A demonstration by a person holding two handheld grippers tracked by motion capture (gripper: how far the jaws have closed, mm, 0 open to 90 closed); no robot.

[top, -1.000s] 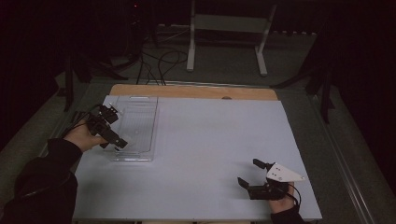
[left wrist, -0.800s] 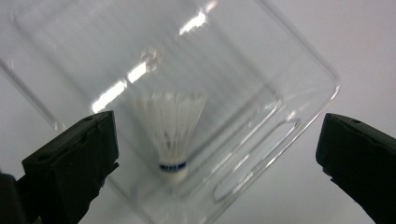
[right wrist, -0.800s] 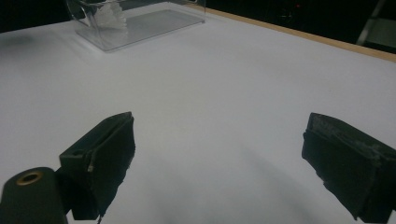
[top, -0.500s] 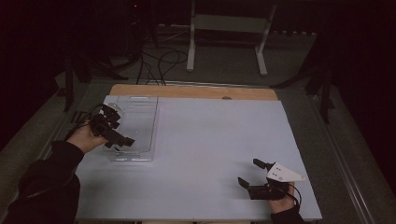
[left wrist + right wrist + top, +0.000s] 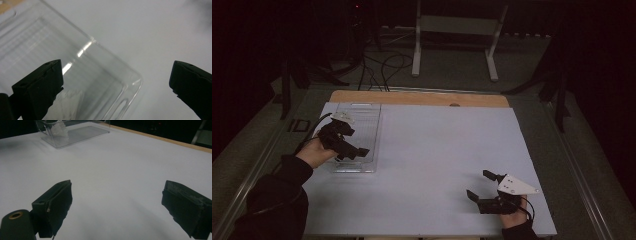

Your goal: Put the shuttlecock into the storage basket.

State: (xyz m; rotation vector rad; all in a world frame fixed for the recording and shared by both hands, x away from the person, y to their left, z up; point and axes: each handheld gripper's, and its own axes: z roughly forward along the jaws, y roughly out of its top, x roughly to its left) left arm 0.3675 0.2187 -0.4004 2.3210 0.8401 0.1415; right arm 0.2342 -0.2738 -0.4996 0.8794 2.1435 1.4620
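The clear plastic tray (image 5: 362, 137) lies flat toward nine o'clock on the white-covered counter (image 5: 437, 150), its long side running from six to twelve, and it looks empty, though the glare on its walls makes that hard to be sure of. The left gripper (image 5: 353, 150) hangs over the tray's six o'clock end, its fingers spread wide with nothing between them; in the left gripper view (image 5: 117, 85) one finger sits above the tray's floor and the other out past its rounded corner, so the wall at that corner falls in the gap. The likely trouble starts there: the wall is thin, smooth and slippery, and if the fingers close on it off-centre or too near the corner, the light tray could pivot, skate across the smooth cover or tip up at its far end. Coming down too steeply could press the rim and flip it instead. Well apart, at about five o'clock near the counter's near edge, the right gripper (image 5: 484, 192) rests low in the person's hand, fingers also parted and empty, pointed toward the tray in the right gripper view (image 5: 72, 133). From that distance it cannot steady the tray should it slide.
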